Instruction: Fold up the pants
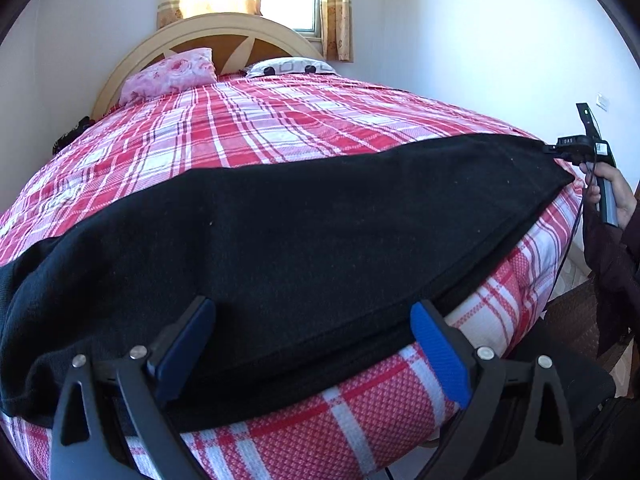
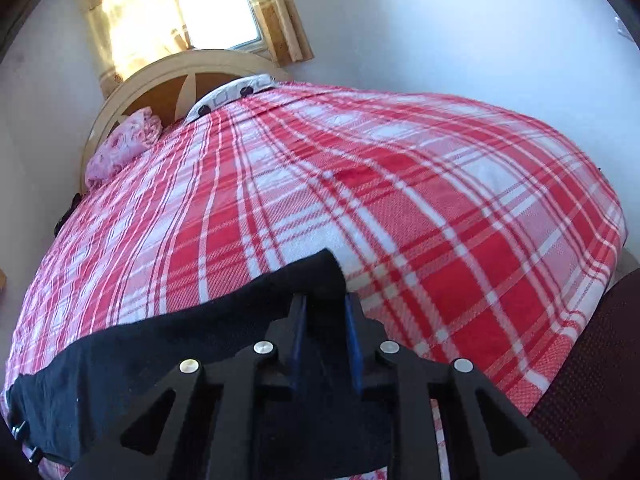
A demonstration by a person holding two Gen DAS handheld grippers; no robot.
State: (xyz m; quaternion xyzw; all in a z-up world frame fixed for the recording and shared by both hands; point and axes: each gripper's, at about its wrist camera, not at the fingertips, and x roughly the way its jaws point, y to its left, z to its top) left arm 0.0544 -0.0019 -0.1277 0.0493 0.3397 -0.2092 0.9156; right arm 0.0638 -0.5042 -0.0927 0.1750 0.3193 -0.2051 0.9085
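Note:
Black pants [image 1: 280, 240] lie stretched flat across the near edge of the bed, hanging slightly over it. My left gripper [image 1: 312, 316] is open, its blue pads on either side of the pants' near edge, at the left end of the garment. My right gripper [image 2: 325, 304] is shut on the far right corner of the pants [image 2: 180, 340]. It also shows in the left wrist view [image 1: 560, 150], held by a hand at the pants' right tip.
The bed has a red and white plaid cover [image 1: 260, 128] [image 2: 400, 200]. A pink pillow [image 1: 168, 74] and a white patterned pillow [image 1: 288, 66] lie by the headboard [image 1: 208, 32]. A curtained window [image 2: 216, 4] is behind it. White walls stand on both sides.

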